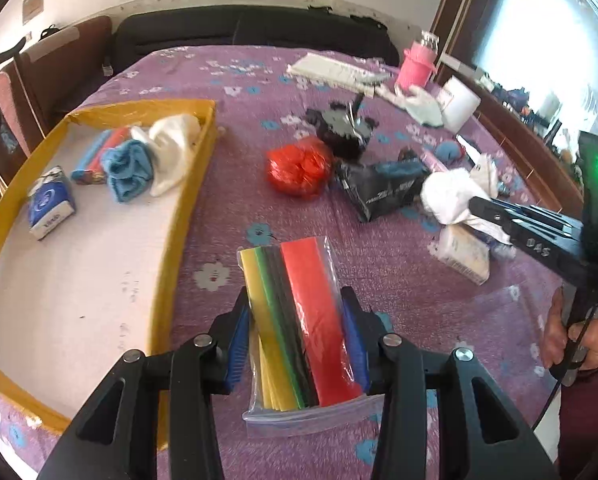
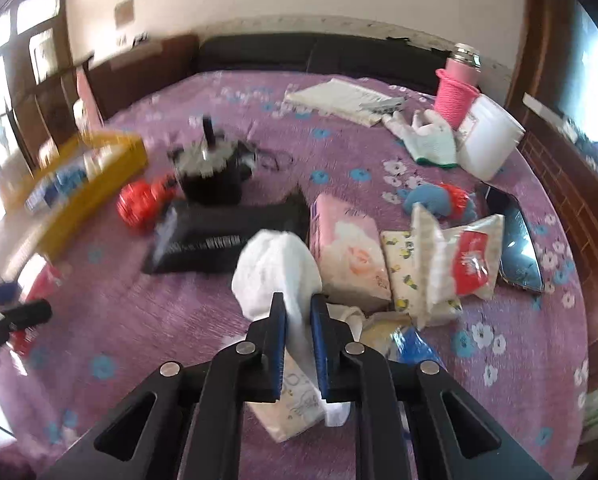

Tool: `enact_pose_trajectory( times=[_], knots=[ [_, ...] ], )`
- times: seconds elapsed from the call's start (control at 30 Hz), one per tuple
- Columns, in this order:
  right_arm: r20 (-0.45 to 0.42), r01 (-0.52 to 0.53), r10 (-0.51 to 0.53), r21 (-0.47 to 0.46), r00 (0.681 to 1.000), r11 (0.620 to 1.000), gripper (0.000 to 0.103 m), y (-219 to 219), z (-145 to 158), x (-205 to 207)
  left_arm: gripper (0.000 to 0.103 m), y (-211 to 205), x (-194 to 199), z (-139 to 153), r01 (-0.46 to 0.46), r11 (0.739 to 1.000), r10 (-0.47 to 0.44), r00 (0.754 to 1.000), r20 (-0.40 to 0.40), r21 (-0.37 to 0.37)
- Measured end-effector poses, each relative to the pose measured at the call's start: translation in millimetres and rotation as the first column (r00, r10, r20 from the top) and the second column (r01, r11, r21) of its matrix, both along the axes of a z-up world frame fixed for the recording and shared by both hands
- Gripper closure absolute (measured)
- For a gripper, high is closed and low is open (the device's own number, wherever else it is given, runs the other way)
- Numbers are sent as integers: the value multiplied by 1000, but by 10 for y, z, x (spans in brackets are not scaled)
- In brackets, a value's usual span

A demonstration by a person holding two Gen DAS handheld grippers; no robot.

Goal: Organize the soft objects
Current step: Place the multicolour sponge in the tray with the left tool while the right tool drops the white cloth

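Observation:
My left gripper is shut on a clear bag of coloured bands, yellow, green, black and red, held just above the purple flowered cloth. To its left stands the yellow-rimmed tray holding a blue tissue pack, a blue cloth and a white cloth. My right gripper is shut on a white cloth, lifted above the cloth; it also shows in the left wrist view. The tray appears blurred at the left of the right wrist view.
On the bed lie a red bag, a black pouch, a black motor, tissue packs, a red-and-white packet, a phone, a glove, a white tub, a pink bottle and a blue toy.

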State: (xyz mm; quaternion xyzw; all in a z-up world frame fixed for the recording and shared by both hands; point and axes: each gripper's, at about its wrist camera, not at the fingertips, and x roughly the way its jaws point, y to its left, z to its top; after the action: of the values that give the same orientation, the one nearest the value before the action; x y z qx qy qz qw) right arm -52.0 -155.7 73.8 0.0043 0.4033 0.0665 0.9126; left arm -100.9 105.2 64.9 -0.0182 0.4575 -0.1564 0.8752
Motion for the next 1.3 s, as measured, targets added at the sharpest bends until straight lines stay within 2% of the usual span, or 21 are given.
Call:
enact_pose_trajectory(
  times=[0.17,0.3,0.37,0.47,0.57,0.77,1.0,1.17,1.2,1.27,1.3],
  knots=[
    [47,-10,5,100,999,995,90,-40,329,-168,62,275,-41,121,-44,998,44,999,18,-36],
    [42,-47,39,217,998,975,90,19,479,-195,62,643,-30,171,-111,993,112,994,17,-46],
    [35,-73,66,262,997,962,90,131,510,-170,62,818,-17,175,-144,989,144,989,13,-35],
    [29,-116,113,299,993,947,90,351,534,-121,62,1148,49,166,-208,978,208,978,5,26],
    [33,-163,161,298,986,940,90,651,552,-49,62,1490,174,134,-274,958,276,961,-11,84],
    [29,-261,265,296,964,919,89,1250,573,90,62,1959,459,6,-336,933,347,935,-72,132],
    [-2,-349,362,261,932,900,89,1916,515,268,62,2013,919,-228,-322,930,351,920,-172,179],
    [-47,-384,406,246,913,890,89,2301,365,409,60,2014,1179,-279,-340,918,374,913,-164,204],
    [-59,-389,413,241,909,889,89,2389,318,444,58,2027,1230,-283,-348,916,381,910,-163,198],
    [-77,-394,421,234,904,889,89,2492,264,492,40,2057,1290,-298,-354,920,381,909,-172,166],
    [-87,-398,425,226,901,889,89,2550,229,520,40,2078,1293,-295,-362,921,384,907,-176,145]
  ],
)
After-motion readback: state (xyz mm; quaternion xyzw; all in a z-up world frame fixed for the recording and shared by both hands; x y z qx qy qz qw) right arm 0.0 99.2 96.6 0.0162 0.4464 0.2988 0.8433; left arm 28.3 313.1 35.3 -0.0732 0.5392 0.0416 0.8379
